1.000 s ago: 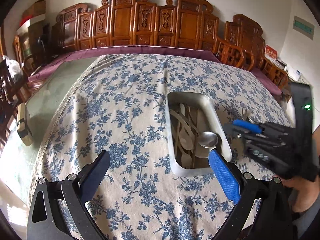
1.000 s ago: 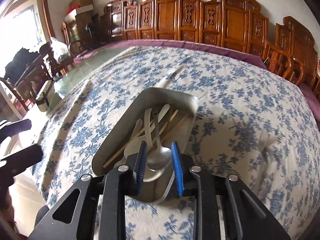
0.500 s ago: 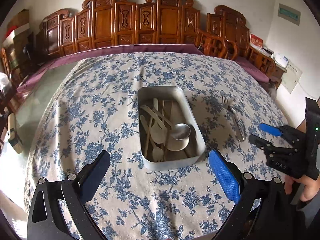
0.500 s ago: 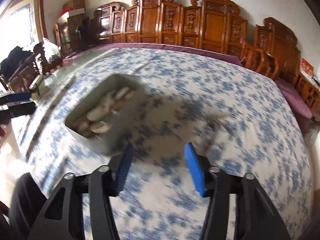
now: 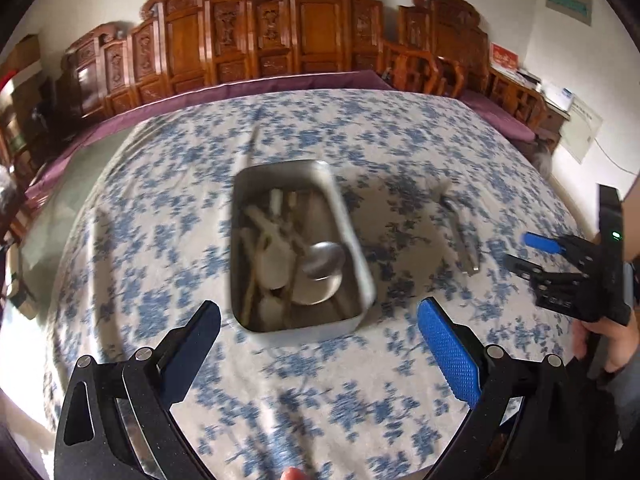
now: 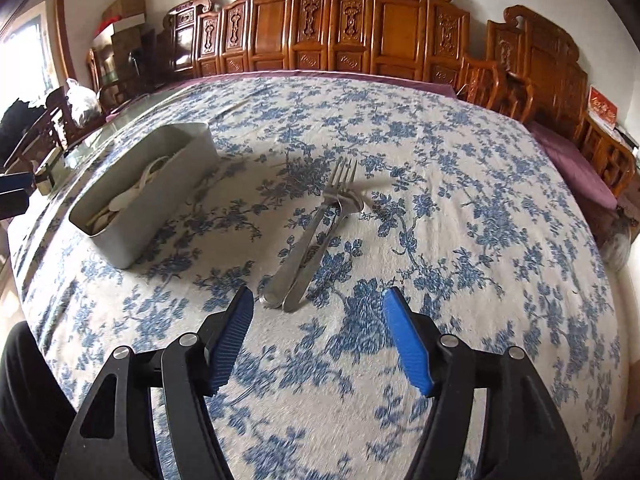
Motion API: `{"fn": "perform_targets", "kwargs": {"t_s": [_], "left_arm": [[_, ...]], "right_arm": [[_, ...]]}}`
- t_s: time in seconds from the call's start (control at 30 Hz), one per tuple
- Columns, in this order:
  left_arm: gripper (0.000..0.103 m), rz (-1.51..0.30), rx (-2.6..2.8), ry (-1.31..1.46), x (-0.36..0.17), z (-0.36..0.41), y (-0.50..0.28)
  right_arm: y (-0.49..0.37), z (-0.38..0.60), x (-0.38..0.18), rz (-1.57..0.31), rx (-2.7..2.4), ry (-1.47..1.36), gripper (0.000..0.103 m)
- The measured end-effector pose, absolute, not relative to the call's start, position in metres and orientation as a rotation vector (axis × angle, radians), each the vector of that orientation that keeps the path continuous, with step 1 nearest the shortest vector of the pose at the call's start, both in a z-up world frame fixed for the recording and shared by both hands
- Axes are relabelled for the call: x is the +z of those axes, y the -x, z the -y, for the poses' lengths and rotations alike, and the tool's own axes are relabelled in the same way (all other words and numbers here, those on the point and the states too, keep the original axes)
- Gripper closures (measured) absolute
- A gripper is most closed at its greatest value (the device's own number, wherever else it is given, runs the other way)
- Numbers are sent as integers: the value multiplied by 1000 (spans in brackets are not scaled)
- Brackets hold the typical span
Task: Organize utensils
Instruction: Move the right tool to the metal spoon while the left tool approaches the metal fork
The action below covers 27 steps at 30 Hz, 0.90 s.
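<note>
**Right wrist view: two pieces left outside the tin**

Right wrist view showed the metal tin [image 6: 136,196] at the left of the frame, already holding pale spoons and what looked like chopsticks. Just right of it, at the centre, a fork [image 6: 320,224] lay on the floral tablecloth [image 6: 480,220] with a second steel utensil [image 6: 352,202] partly under it, probably a spoon; its bowl showed beside the fork's neck. The right gripper [image 6: 320,336] sat at the lower centre, jaws wide apart and holding nothing, its opening lined up just short of the two handle ends.

Left wrist view, blurred, put the left gripper [image 5: 320,344] at the bottom, also spread wide and empty, with the tin [image 5: 352,240] straight ahead at the centre. Inside lay pale spoons, wooden sticks and a steel spoon [image 5: 324,260]. The loose cutlery [image 5: 460,232] showed to the right of it, and the right gripper [image 5: 524,250] at the far right edge.

By the look of it, most of the sorting was done: the tin was well filled, and only the fork and its companion remained on the cloth. The likely next step was a pinch on those handles.
</note>
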<state>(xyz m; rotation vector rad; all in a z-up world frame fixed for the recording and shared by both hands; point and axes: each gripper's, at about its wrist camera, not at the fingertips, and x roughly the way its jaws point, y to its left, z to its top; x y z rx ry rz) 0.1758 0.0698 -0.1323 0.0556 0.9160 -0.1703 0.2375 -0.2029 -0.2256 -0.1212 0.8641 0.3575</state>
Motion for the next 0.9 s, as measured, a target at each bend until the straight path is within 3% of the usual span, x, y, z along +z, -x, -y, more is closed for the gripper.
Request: {"fn": "perform_targets", "kwargs": {"t_s": [0.07, 0.33, 0.8, 0.83, 0.87, 0.9], "left_arm": [[8, -935, -197, -51, -136, -58, -183], [8, -946, -257, -33, -151, -18, -209], [8, -961, -271, -38, -175, 24, -255], [8, -959, -270, -40, -175, 28, -257], [8, -956, -271, -39, -176, 31, -259], [8, -955, -273, -39, -177, 33, -261]], "right_arm": [[-247, 201, -229, -865, 374, 113, 47], [-301, 190, -245, -888, 365, 99, 60], [-320, 207, -263, -983, 436, 146, 68], [-321, 213, -263, -989, 425, 136, 74], [-321, 217, -263, -986, 414, 142, 89], [-321, 222, -263, -984, 409, 143, 91]]}}
